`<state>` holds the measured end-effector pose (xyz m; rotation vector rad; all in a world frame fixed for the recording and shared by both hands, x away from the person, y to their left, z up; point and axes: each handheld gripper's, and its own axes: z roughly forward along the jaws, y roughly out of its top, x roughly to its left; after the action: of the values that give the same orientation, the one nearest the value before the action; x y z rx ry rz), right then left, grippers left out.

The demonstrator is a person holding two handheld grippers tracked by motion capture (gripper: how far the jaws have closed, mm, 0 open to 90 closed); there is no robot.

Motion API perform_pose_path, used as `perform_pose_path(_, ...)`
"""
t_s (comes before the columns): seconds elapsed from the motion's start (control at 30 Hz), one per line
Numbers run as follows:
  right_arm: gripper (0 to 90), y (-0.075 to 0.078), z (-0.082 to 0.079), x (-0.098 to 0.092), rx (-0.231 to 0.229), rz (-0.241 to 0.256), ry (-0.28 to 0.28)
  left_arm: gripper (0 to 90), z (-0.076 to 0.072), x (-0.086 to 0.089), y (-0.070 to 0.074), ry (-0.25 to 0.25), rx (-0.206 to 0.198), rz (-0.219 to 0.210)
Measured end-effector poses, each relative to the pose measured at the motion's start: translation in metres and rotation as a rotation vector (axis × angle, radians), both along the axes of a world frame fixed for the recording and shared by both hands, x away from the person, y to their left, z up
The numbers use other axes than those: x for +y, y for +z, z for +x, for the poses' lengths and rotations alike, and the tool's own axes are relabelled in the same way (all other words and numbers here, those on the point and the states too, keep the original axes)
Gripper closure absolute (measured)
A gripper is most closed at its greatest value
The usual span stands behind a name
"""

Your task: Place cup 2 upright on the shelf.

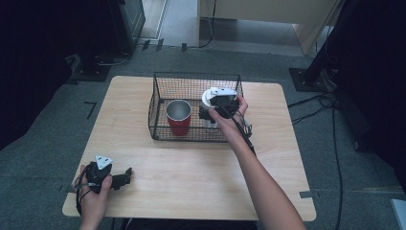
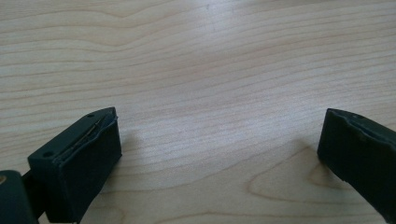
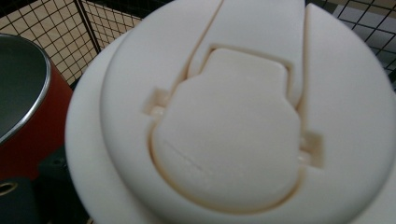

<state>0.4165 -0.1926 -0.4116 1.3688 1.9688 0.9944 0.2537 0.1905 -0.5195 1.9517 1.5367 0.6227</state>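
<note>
Right gripper [image 1: 214, 111] is over the wire basket [image 1: 158, 103], at a white cup lid [image 3: 224, 121] beside the red cup [image 1: 178, 117]; its jaws' state I can't tell. Lid looks light, smooth plastic — grip the rim. Left gripper [image 1: 125, 175] rests on the counter [image 1: 191, 182], jaws spread.

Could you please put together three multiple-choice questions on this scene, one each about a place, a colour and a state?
1. Where does the red cup stand?
A. inside the wire basket
B. on the floor
C. at the table's near edge

2. What colour is the lid close before the right hand-held gripper?
A. blue
B. white
C. green

3. How are the jaws of the left hand-held gripper?
A. shut on a cup
B. shut on a cloth
C. open, nothing between them

Answers: 1 A, mesh walls surround it; 2 B, the right gripper view shows it white; 3 C, bare table lies between them.
</note>
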Motion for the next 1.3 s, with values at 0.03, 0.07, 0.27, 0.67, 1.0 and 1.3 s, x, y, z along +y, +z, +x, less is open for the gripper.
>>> perform_pose_path(0.03, 3.1, 0.0, 0.0, 0.0, 0.001, -0.001, -0.003, 0.0, 0.0, 0.0, 0.0, 0.0, 0.0, 0.0)
perform_pose_path(0.07, 3.1, 0.0, 0.0, -0.001, 0.002, -0.002, -0.007, 0.0, 0.0, 0.0, 0.0, 0.0, 0.0, 0.0)
perform_pose_path(0.27, 2.5, 0.001, -0.001, -0.002, -0.004, -0.007, -0.009, 0.0, 0.0, 0.0, 0.0, 0.0, 0.0, 0.0)
perform_pose_path(0.67, 2.5, 0.0, -0.005, -0.003, -0.019, -0.023, -0.019, 0.0, 0.0, 0.0, 0.0, 0.0, 0.0, 0.0)
perform_pose_path(1.0, 2.1, -0.001, -0.01, -0.003, -0.033, -0.051, -0.017, 0.0, 0.0, 0.0, 0.0, 0.0, 0.0, 0.001)
perform_pose_path(1.3, 2.1, -0.003, -0.022, -0.001, -0.074, -0.09, -0.044, 0.0, 0.0, 0.0, 0.0, 0.0, 0.0, 0.0)
